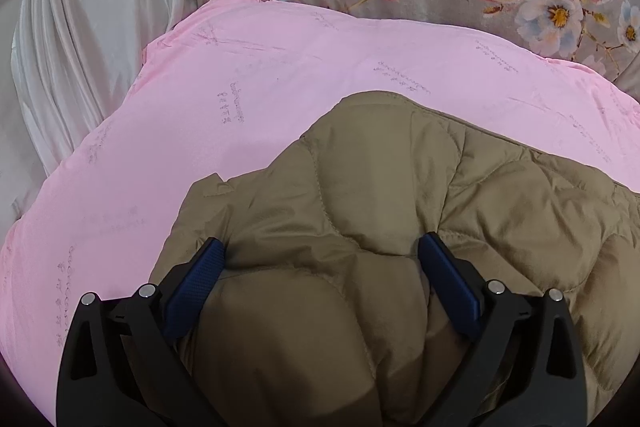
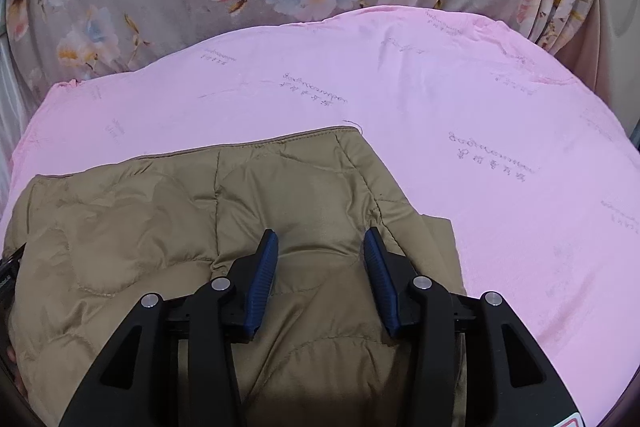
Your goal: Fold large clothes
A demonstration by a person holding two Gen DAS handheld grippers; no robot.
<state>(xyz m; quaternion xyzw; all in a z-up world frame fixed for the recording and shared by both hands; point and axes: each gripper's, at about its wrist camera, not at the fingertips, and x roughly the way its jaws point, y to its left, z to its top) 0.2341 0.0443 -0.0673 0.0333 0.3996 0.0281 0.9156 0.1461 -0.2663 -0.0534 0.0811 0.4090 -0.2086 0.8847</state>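
Lying bunched on the pink sheet (image 1: 280, 87), the tan quilted jacket (image 1: 360, 207) runs crosswise under both tongs, left gripper (image 1: 322, 247) spread wide over its left end, right gripper (image 2: 320, 239) narrower but open, near its right corner, neither gripping.
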